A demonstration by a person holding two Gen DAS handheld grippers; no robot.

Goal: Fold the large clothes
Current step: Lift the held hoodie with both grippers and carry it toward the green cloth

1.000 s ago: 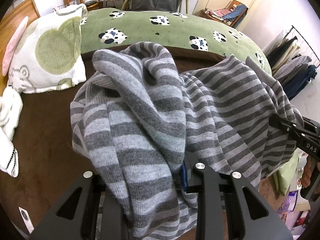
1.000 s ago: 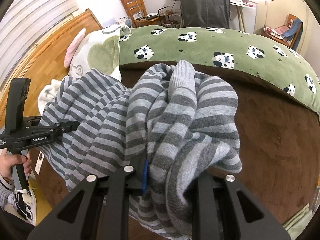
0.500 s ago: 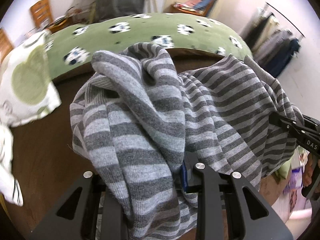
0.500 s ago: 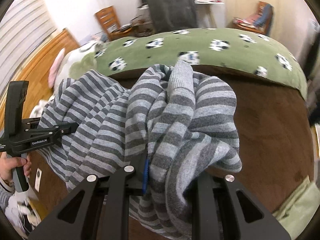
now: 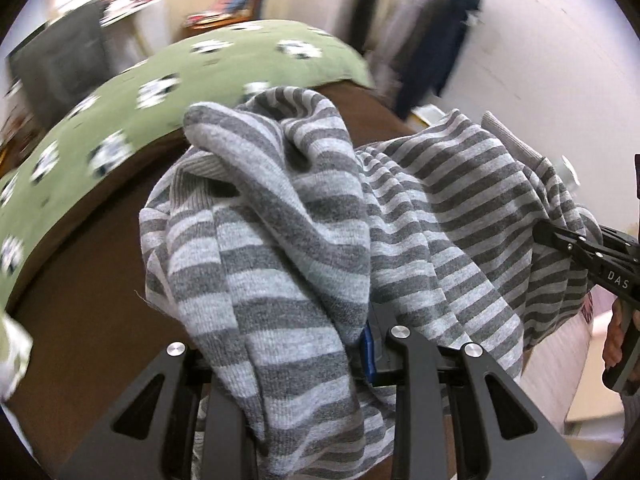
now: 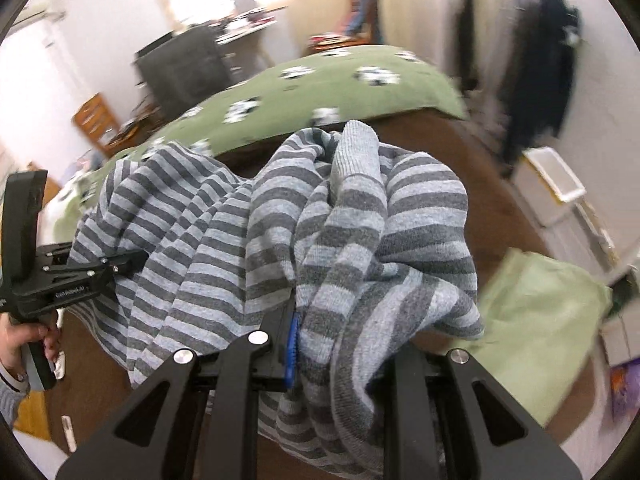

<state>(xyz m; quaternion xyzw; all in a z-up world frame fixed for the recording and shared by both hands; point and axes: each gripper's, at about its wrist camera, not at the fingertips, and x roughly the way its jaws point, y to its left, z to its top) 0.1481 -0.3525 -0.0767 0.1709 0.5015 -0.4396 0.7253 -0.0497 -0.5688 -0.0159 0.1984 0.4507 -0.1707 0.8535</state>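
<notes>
Both views have swung since a second ago: pillow and headboard are gone from frame, and a clothes rack [image 6: 532, 52] now stands ahead, to the right of the grippers; the background is smeared. Sweater folds match the earlier frames, so the garment appears to be travelling with the grippers.

Bed [image 5: 80, 280]: brown sheet below and ahead of both grippers, green panda blanket [image 6: 320, 92] beyond.

Striped grey sweater [image 5: 280, 240]: bunched, lifted off the bed, slung between the two grippers. Judged: held at two points so it can be carried and spread flat for folding.

Left gripper [image 5: 296, 364]: clenched on a thick wad of knit.

Right gripper [image 6: 340, 360]: likewise clamped on a bunch of sweater. Each shows in the other's view at the garment's far edge.
</notes>
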